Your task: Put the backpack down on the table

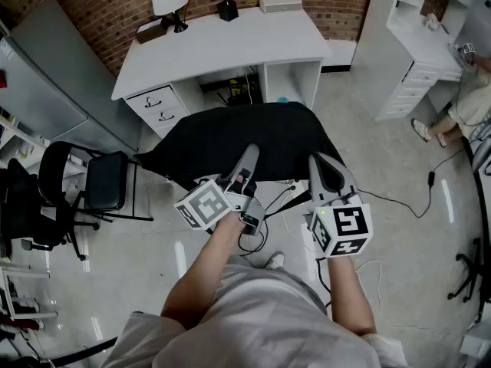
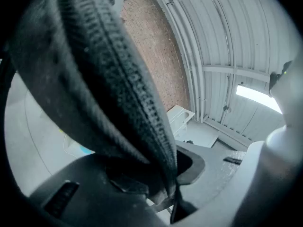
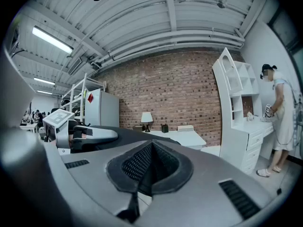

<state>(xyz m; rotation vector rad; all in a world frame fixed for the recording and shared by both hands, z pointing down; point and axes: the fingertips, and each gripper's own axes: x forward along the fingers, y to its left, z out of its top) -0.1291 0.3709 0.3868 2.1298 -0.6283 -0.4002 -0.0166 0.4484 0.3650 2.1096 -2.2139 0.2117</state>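
Left gripper [image 2: 173,174]: jaws clamped on a black zippered edge of the backpack [image 1: 230,140]. The fabric runs down between the jaws and fills most of the left gripper view. Gripper held about level.

Right gripper [image 3: 149,167]: jaws together, pads meeting, nothing seen between them. Whether a thin fold of fabric is pinched there I cannot tell. In the head view its tip sits at the backpack's near edge, beside the left gripper.

Backpack: held up off the floor, just in front of the table [image 1: 230,44], on the person's side of it. It hangs as a broad dark mass over the table's front edge line and is not on the top yet.

Table: white, against the brick wall. A lamp [image 1: 170,2] stands on its back left corner, a small dark box and a pale flat box along its back edge. The middle and front of the top are bare. A chair [image 1: 100,182] stands off the table's front left. A person stands well off to the table's right, at a white shelf unit.

Step in hand, as I judge it: the carry, with the backpack brought up to the table and the set-down not yet begun.

Next move calls for lifting the backpack clear of the table's front edge, carrying it forward over the bare middle, and lowering until it rests. Only then should the left jaws let go. Keep short of the lamp.
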